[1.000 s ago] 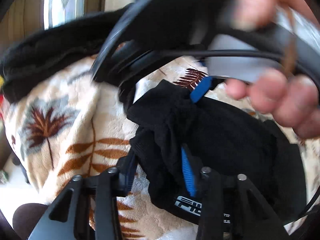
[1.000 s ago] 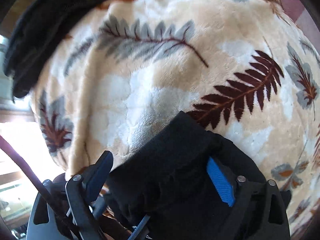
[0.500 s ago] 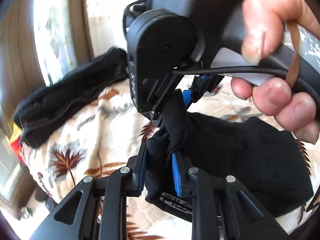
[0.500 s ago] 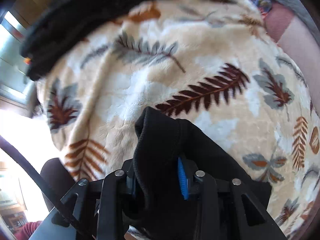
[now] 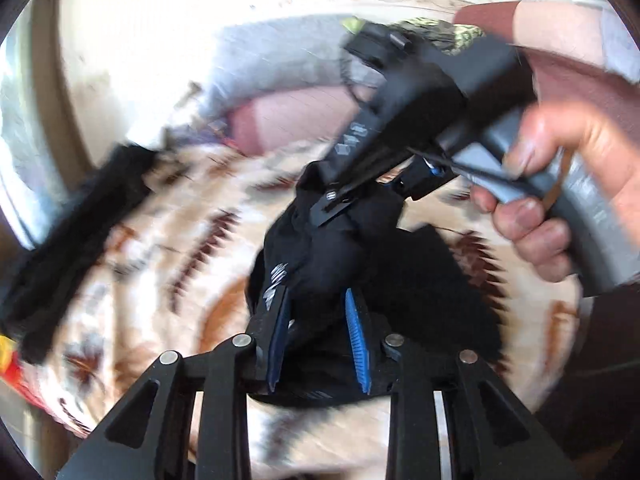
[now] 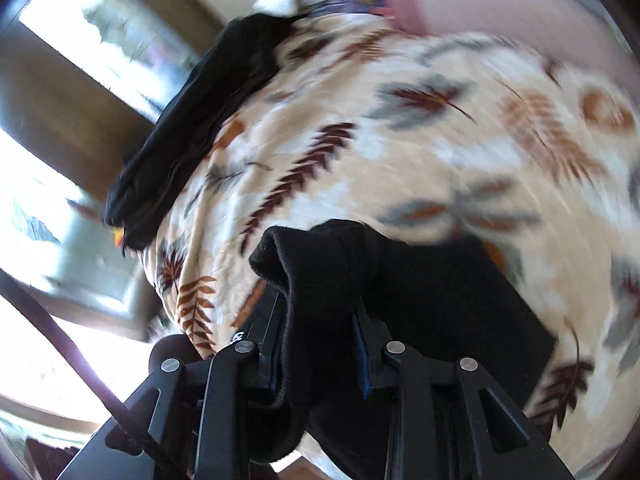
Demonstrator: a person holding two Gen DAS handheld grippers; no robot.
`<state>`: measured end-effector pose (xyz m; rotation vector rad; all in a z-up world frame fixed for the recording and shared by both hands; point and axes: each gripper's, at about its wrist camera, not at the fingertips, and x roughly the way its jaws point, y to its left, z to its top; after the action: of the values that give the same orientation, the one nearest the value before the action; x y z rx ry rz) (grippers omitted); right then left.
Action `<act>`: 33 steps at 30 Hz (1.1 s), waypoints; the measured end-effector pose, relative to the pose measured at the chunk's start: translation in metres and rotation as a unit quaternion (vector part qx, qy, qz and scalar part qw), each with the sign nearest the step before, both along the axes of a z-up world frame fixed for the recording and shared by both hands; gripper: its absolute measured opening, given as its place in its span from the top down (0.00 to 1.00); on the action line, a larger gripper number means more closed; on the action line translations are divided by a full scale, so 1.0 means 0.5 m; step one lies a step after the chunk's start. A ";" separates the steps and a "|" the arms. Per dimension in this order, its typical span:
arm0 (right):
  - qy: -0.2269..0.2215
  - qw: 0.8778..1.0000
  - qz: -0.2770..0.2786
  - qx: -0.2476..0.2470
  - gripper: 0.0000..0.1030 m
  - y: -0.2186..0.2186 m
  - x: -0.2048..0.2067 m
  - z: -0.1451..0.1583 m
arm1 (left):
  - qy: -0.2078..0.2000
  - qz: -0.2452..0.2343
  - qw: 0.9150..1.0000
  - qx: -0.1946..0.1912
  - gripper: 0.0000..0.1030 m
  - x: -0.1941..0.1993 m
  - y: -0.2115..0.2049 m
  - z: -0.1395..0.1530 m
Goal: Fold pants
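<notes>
The black pants (image 5: 372, 280) hang bunched above a cream leaf-print blanket (image 5: 168, 248). My left gripper (image 5: 318, 304) is shut on a fold of the pants between its blue pads. My right gripper (image 6: 320, 308) is shut on another edge of the pants (image 6: 420, 300), with the cloth draped over its fingers. In the left wrist view the right gripper (image 5: 424, 172) sits just beyond mine, held by a hand (image 5: 560, 184), its fingers hidden in the cloth. The view is motion-blurred.
A second black garment (image 6: 208, 120) lies along the blanket's far left edge, also in the left wrist view (image 5: 76, 240). A pink pillow (image 5: 296, 112) and grey bedding (image 5: 276, 52) lie at the far end. Windows (image 6: 92, 28) are to the left.
Both grippers have lifted and swung with the pants still clamped; the views now tilt up toward the pillow and wall. The right gripper was open around the cloth a second ago, then shut.
</notes>
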<state>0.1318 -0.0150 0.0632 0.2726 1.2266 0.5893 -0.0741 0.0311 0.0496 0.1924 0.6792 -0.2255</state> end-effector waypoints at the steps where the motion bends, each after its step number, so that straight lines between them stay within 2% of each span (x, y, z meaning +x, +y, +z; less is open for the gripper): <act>1: 0.005 1.000 -0.014 0.005 0.73 -0.029 -0.005 -0.014 | 0.013 -0.002 1.000 -0.012 0.71 -0.001 0.004 0.002; 3: 0.019 0.999 -0.042 0.019 0.75 -0.081 -0.016 -0.045 | 0.034 0.009 0.999 -0.031 0.62 0.003 0.026 0.006; 8: 0.022 0.996 -0.082 0.038 0.80 -0.153 -0.034 -0.091 | 0.063 0.048 0.995 -0.053 0.59 0.021 0.074 0.012; 15: 0.007 0.992 -0.100 0.071 0.84 -0.180 -0.049 -0.084 | 0.094 0.068 0.989 -0.090 0.52 0.033 0.092 -0.005; 21: 0.009 0.989 -0.122 0.083 0.85 -0.220 -0.056 -0.087 | 0.123 0.084 0.981 -0.126 0.49 0.053 0.123 -0.024; 26: 0.043 0.985 -0.146 0.086 0.85 -0.254 -0.057 -0.133 | 0.139 0.103 0.976 -0.135 0.46 0.061 0.140 -0.043; 29: 0.063 0.981 -0.165 0.083 0.75 -0.266 -0.059 -0.161 | 0.154 0.112 0.971 -0.143 0.45 0.067 0.148 -0.054; 33: 0.067 0.976 -0.183 0.099 0.75 -0.285 -0.069 -0.172 | 0.160 0.121 0.969 -0.144 0.44 0.071 0.153 -0.061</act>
<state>0.0972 -0.1574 -0.0227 0.7004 1.2094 0.3771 -0.0388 0.1074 0.0190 -0.2106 0.9737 -0.1174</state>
